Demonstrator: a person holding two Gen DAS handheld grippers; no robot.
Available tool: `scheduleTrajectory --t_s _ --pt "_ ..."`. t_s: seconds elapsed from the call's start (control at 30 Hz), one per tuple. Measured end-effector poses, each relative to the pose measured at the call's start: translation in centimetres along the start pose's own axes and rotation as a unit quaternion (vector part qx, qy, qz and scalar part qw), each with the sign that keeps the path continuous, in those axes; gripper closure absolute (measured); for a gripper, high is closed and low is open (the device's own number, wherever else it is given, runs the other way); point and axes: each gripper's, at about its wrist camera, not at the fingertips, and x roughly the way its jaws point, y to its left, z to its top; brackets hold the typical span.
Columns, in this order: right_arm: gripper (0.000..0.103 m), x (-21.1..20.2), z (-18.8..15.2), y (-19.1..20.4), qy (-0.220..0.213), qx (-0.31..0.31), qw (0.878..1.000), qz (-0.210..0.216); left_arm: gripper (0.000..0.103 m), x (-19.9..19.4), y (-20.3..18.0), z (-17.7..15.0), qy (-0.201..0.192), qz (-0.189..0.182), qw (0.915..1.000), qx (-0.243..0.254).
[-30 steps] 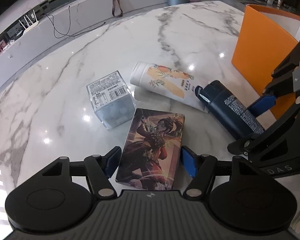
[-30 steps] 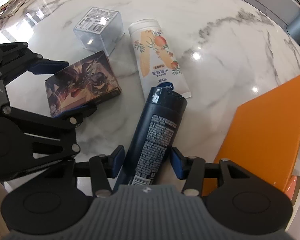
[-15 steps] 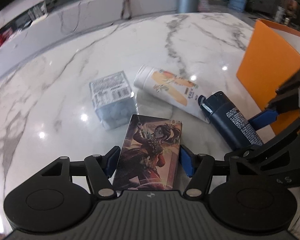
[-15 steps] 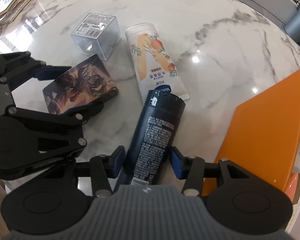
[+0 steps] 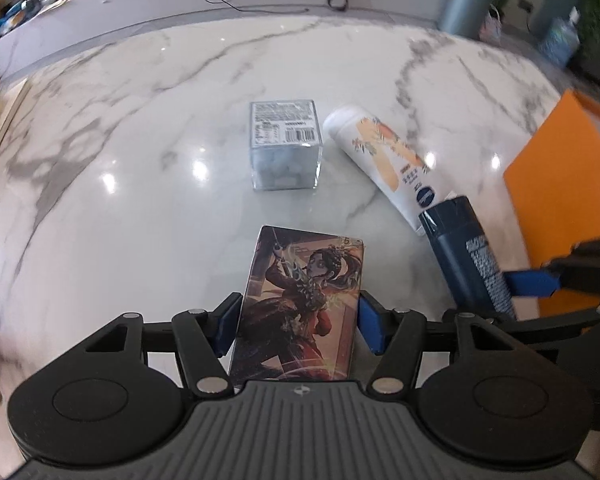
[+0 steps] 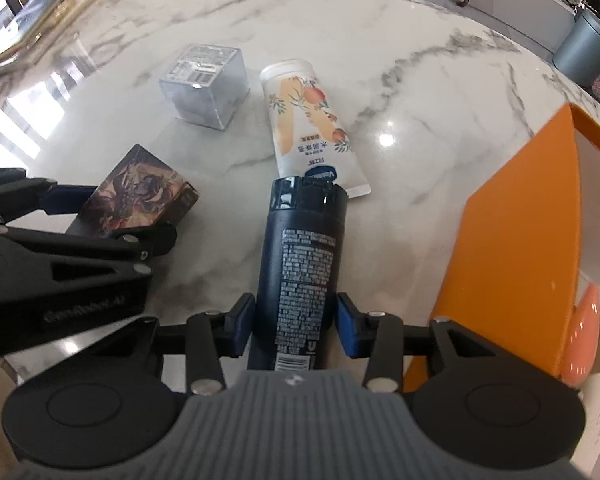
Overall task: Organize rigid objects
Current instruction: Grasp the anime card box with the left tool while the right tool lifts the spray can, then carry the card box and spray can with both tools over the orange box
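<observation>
A card box (image 5: 300,300) with a printed figure lies on the marble table (image 5: 139,200). My left gripper (image 5: 300,328) straddles its near end; its jaws are closing and both blue pads touch the box's long sides. The right wrist view shows that gripper (image 6: 111,216) on the card box (image 6: 139,192) from the side. A dark blue bottle (image 6: 304,248) lies with its cap against a white tube (image 6: 304,120). My right gripper (image 6: 295,324) is closing around the bottle's base, with a thin gap still at the right pad. The bottle (image 5: 468,256) also shows in the left wrist view.
A clear plastic cube (image 5: 285,148) stands beyond the card box, beside the white tube (image 5: 380,160). An orange box (image 6: 520,240), open on top, stands close at the right, with a peach-coloured item (image 6: 584,340) inside. A grey bin (image 5: 464,4) stands past the table's far edge.
The left gripper has rolled, so the card box now lies straight between its jaws. Both grippers' jaws have narrowed onto the box and the bottle. The objects themselves stay put.
</observation>
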Motion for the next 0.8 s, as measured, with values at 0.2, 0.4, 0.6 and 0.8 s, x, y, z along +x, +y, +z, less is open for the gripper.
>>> scheduleTrajectory --t_s 0.2,0.4,0.6,0.8 --pt "0.06 -2.2 -0.8 0.5 -0.034 -0.01 0.999 0.002 0.034 -3.0 0.4 -1.3 -0.029 -0.018 0.9984 -0.046" --pt "0.06 -5.1 -1.7 0.5 -0.07 -0.012 0.997 0.01 0.034 -6.1 0.5 -2.3 -0.064 -0.03 0.9949 -0.073" --pt "0.06 -9.2 -2.4 0.1 -0.116 -0.009 0.993 0.015 0.034 -10.2 -0.5 -2.2 -0.106 -0.036 0.9909 -0.075" --pt "0.06 -14.1 -3.5 -1.9 -0.159 0.009 0.987 0.018 0.034 -14.3 -2.2 -1.6 -0.147 -0.042 0.986 -0.065"
